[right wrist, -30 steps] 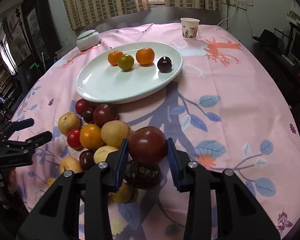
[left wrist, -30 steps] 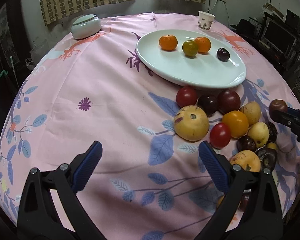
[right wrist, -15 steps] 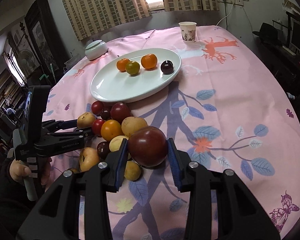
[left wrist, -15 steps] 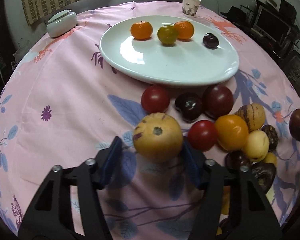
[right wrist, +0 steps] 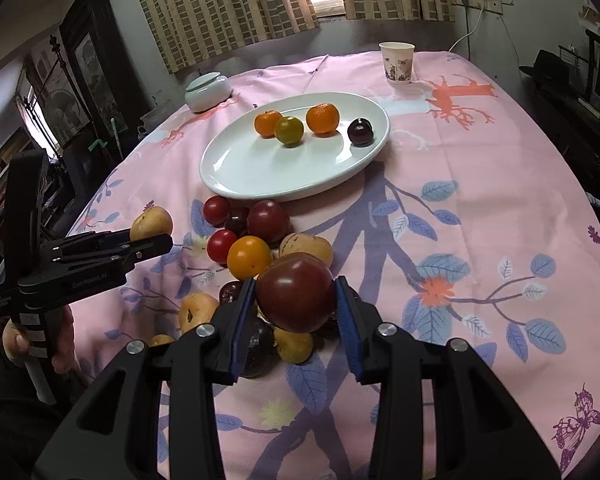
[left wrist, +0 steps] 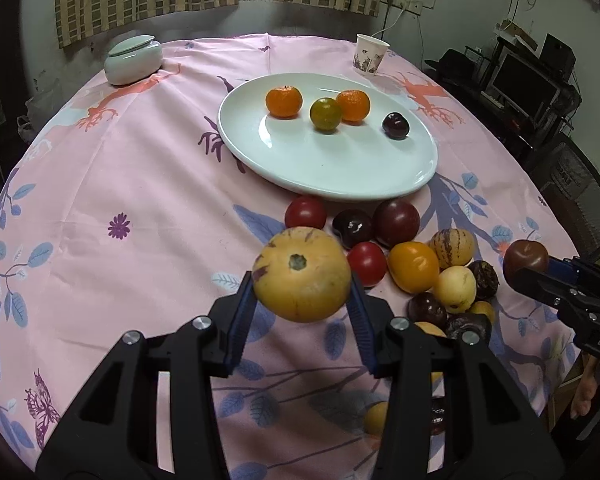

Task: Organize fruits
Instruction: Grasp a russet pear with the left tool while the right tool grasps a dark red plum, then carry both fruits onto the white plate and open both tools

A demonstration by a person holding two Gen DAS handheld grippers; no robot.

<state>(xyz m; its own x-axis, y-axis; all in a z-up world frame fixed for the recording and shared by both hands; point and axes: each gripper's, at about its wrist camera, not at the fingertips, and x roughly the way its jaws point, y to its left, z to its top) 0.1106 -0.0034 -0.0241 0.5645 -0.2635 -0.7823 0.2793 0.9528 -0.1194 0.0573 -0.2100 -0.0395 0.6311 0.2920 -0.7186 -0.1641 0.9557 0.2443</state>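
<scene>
My left gripper (left wrist: 302, 304) is shut on a large yellow fruit with purple streaks (left wrist: 302, 274), held above the cloth; it also shows in the right wrist view (right wrist: 151, 222). My right gripper (right wrist: 296, 302) is shut on a dark red tomato (right wrist: 295, 297), seen at the right in the left wrist view (left wrist: 526, 258). A white oval plate (left wrist: 340, 176) holds two oranges, a green citrus (left wrist: 326, 114) and a dark plum (left wrist: 395, 125). A pile of loose fruit (left wrist: 414, 266) lies on the cloth just in front of the plate.
A pink patterned cloth (left wrist: 120, 184) covers the round table. A paper cup (left wrist: 370, 54) stands behind the plate. A lidded white bowl (left wrist: 133, 60) sits at the far left. Dark furniture and screens stand beyond the table's right edge.
My left gripper moved to the yellow fruit, closed on it and lifted it off the cloth. My right gripper rose and pulled back with the dark red tomato.
</scene>
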